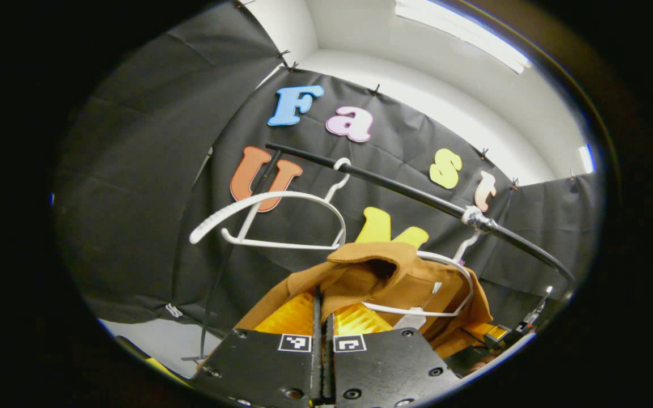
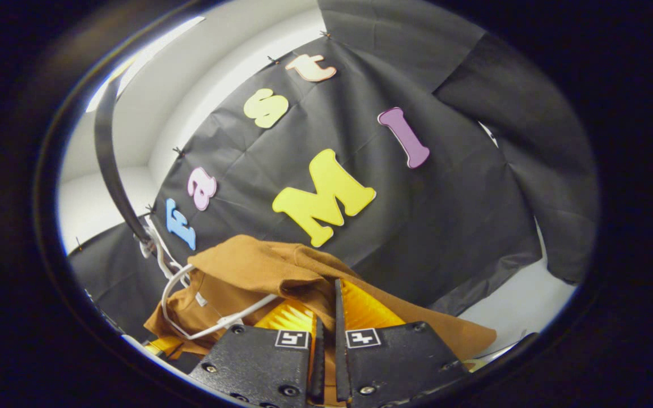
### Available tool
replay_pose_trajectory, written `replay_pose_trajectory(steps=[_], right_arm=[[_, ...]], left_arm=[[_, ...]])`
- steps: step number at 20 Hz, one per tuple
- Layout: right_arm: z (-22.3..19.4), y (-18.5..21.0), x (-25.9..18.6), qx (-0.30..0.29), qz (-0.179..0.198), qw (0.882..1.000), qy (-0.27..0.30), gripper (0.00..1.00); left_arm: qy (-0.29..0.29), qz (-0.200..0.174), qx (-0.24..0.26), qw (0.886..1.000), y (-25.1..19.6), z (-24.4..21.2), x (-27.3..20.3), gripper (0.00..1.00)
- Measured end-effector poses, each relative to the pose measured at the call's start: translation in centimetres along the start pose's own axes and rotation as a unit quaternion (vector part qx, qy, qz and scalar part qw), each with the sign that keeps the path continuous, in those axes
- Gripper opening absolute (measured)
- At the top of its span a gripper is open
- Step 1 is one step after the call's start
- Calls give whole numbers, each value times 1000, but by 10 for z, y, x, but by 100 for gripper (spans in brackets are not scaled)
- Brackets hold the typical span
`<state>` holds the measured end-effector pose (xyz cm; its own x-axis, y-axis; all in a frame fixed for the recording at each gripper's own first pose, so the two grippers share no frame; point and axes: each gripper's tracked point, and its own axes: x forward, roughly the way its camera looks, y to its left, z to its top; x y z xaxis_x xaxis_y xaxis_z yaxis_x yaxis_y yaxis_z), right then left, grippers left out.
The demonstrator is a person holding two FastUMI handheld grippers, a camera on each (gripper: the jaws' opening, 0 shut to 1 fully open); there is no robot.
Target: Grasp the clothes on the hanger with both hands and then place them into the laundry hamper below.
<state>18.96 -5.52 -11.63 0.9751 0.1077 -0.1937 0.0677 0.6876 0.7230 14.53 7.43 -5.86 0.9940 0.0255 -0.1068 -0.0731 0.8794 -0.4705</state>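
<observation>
Left gripper (image 1: 322, 317), in the left gripper view, is clenched on a fold of the brown shirt (image 1: 360, 272), which hangs on a white hanger (image 1: 445, 283) below the rail (image 1: 406, 192). Right gripper (image 2: 326, 317), in the right gripper view, likewise pinches the shirt (image 2: 258, 266). Risk: collar snags on the hanger (image 2: 179, 283), dragging it off the rail.

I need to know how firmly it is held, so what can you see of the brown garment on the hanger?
The brown garment is soft knit cloth, a top with a neckline and a small tag inside. It drapes crumpled over a white hanger that hangs from the black rail. The left tool is pinched on a fold near one shoulder. The right tool is pinched on a fold at the other side. Its lower part is hidden.
</observation>
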Motion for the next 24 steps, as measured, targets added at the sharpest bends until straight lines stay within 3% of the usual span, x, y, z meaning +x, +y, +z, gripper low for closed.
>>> replay_pose_trajectory(steps=[13, 21, 24], right_arm=[[43, 2, 34, 63, 51, 997, 16, 10], [68, 6, 55, 28, 75, 997, 22, 11], [66, -1, 67, 23, 68, 997, 36, 11]], left_arm=[[10, -22, -37, 999, 25, 31, 10, 1], [33, -42, -39, 998, 32, 30, 25, 0], [46, -46, -55, 996, 40, 26, 31, 0]])
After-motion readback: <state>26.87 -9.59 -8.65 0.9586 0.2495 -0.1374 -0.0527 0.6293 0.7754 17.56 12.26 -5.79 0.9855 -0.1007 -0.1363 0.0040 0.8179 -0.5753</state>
